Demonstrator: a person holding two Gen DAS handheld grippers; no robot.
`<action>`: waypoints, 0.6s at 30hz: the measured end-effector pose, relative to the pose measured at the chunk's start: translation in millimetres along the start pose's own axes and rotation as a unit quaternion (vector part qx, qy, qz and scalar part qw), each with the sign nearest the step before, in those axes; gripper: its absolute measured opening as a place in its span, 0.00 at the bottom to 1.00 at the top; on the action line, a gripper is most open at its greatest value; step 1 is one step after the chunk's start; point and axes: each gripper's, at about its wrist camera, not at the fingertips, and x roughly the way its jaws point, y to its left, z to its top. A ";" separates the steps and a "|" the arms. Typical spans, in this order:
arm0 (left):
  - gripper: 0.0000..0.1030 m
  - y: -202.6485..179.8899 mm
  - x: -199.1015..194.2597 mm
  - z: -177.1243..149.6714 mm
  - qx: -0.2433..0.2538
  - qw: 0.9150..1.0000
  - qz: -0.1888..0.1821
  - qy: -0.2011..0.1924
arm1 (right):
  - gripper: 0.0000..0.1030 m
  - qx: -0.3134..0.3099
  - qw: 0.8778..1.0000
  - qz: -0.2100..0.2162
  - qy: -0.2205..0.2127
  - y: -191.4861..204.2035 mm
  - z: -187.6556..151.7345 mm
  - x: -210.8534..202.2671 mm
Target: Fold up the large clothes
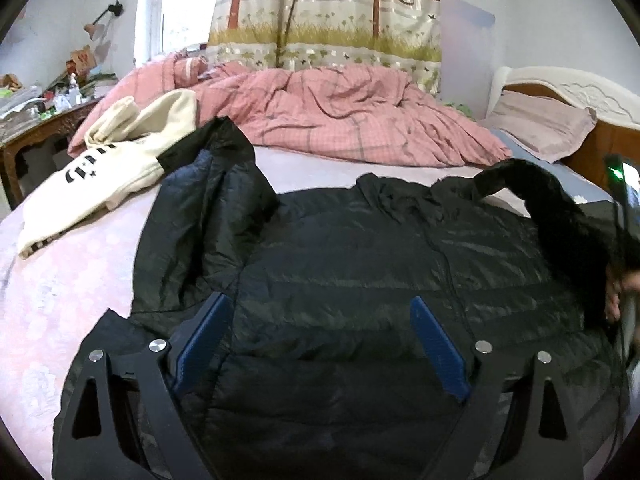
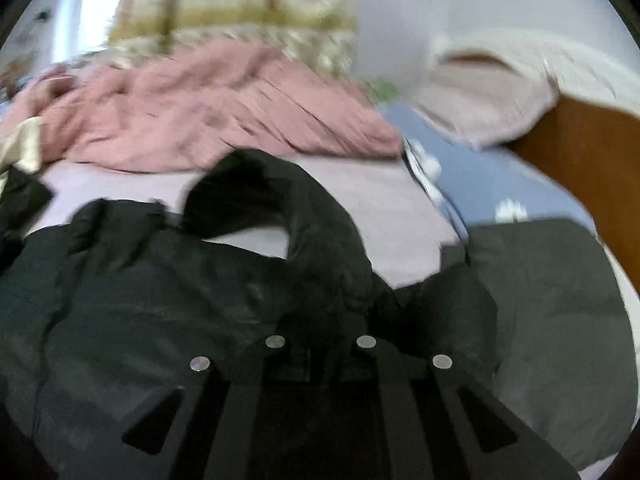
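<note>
Presently your left claw (image 1: pixel 320 344) hangs over the lower centre of the frame with its blue pads (image 1: pixel 438 346) spread wide and nothing between them; it hovers over the body of the black puffer jacket (image 1: pixel 360 280), seemingly ready to pin or take the near edge. The jacket lies spread across the bed (image 1: pixel 72 272), filling the lower half of both views, so that its panels can be folded flat. Your right claw (image 2: pixel 320 340), at lower centre of its blurred view, has its fingers drawn together, apparently pinching jacket fabric near the base of the right sleeve (image 2: pixel 304 208), though the pinch itself is dark and unclear. That sleeve arches upward at centre frame, which suggests you are lifting it to bring it inward. At upper left of the left view, a cream sweatshirt (image 1: pixel 100 176) lies apart, beside the pink duvet (image 1: pixel 340 116) heaped along the far side, leaving the near mattress as working surface.
</note>
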 end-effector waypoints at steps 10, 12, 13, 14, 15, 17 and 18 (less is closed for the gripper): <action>0.87 -1.2 -42.0 12.8 0.006 0.999 -0.006 -0.052 | 0.06 -0.002 0.985 0.058 0.163 15.2 -40.2 -48.9; 0.87 0.5 -51.3 17.1 0.006 0.998 0.002 -0.066 | 0.06 -0.015 0.982 0.018 0.187 10.4 -59.7 -44.7; 0.87 3.0 -55.5 19.4 0.003 0.998 0.000 -0.070 | 0.06 -0.028 0.978 -0.013 0.205 8.9 -71.5 -42.4; 0.87 6.3 -59.6 21.1 -0.002 0.997 -0.004 -0.073 | 0.06 -0.035 0.976 -0.031 0.212 9.5 -76.5 -42.7; 0.87 9.7 -63.4 22.9 -0.007 0.997 -0.006 -0.078 | 0.06 -0.036 0.975 -0.049 0.213 6.6 -77.6 -46.4; 0.87 15.9 -70.4 25.5 -0.013 0.996 -0.006 -0.085 | 0.12 -0.033 0.974 -0.073 0.213 3.7 -72.3 -52.5; 0.87 19.1 -73.7 26.0 -0.016 0.996 -0.003 -0.090 | 0.15 -0.034 0.974 -0.091 0.205 4.6 -68.9 -58.0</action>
